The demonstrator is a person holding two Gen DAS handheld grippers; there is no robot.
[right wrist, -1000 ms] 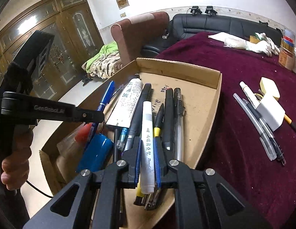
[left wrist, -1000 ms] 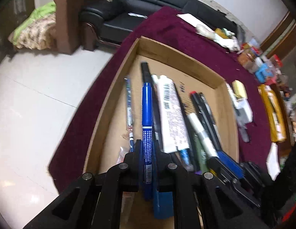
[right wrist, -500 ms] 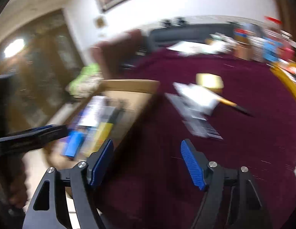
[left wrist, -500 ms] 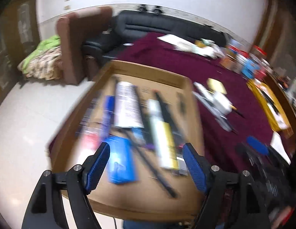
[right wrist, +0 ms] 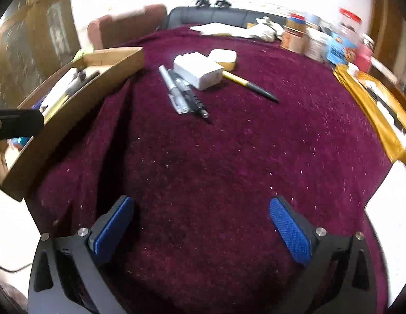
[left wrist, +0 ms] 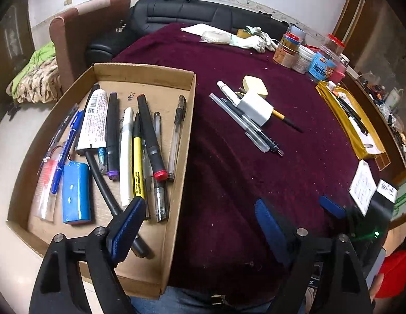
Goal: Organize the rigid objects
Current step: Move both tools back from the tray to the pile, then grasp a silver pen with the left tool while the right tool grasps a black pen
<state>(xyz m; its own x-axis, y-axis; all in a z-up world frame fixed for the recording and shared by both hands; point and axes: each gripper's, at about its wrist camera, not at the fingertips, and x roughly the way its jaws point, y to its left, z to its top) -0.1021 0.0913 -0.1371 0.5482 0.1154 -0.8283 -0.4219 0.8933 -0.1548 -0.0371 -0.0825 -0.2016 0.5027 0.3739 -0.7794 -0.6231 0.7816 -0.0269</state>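
A cardboard tray (left wrist: 188, 130) at the table's left edge holds several pens, among them a blue marker (left wrist: 68, 144), a white marker (left wrist: 126, 151) and a yellow highlighter (left wrist: 138, 162). A blue battery pack (left wrist: 76, 193) lies beside them. My left gripper (left wrist: 197, 206) hovers over the tray's near right corner; its jaws are opening with nothing between them. My right gripper (right wrist: 200, 201) stands wide open and empty above the bare maroon cloth. Beyond it lie loose pens (right wrist: 182, 91), a white block (right wrist: 200, 70) and a yellow-black pen (right wrist: 250, 85). The tray (right wrist: 72, 110) is to its left.
A yellow tray (left wrist: 352, 120) with pens sits at the right edge. Jars (left wrist: 321, 62) and gloves (left wrist: 245, 40) line the back. A printed card (left wrist: 362, 188) lies at the near right. A sofa (left wrist: 203, 13) stands behind the table.
The left gripper let go of the blue marker and the right gripper of the white marker, both inside the tray. Both opened and swung right; the right one now faces the cloth.
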